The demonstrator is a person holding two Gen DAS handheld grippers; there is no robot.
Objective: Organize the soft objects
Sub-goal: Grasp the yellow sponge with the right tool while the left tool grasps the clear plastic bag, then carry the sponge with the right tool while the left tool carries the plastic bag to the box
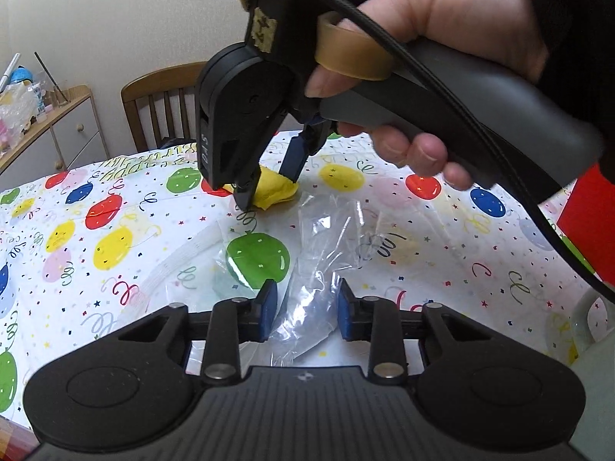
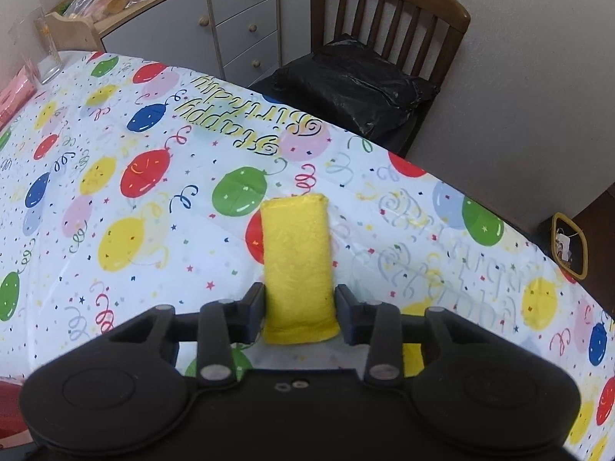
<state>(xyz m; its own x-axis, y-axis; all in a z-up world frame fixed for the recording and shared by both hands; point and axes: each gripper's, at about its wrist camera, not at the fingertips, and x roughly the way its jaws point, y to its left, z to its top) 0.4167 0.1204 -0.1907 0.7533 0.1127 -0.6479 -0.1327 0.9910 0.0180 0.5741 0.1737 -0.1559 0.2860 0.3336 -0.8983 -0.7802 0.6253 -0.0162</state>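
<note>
Balloon-print tablecloth [image 2: 115,199] covers the table, with a wooden chair [image 2: 388,11] and a drawer unit [image 2: 238,19] against the wall beyond. My right gripper [image 2: 301,307] points steeply down over the folded yellow cloth [image 2: 296,253], which lies flat on the tablecloth and directly between my fingers. Its long axis runs straight away from me, in line with the gripper, so the jaws cross its short width – the near end sits at the pads, the far end points toward the chair. The jaws stand part-closed with both pads against the cloth's sides; I judge this a grip just taken, not yet a lift. My left gripper [image 1: 306,307] is low over the clear plastic bag [image 1: 330,238], nearer me than the cloth; its jaws are narrowed around a crumpled fold of film, though whether the pads actually pinch it I cannot tell. The right hand is plainly the nearer to the cloth, so I judge the coming move to be carrying it toward the bag.
</note>
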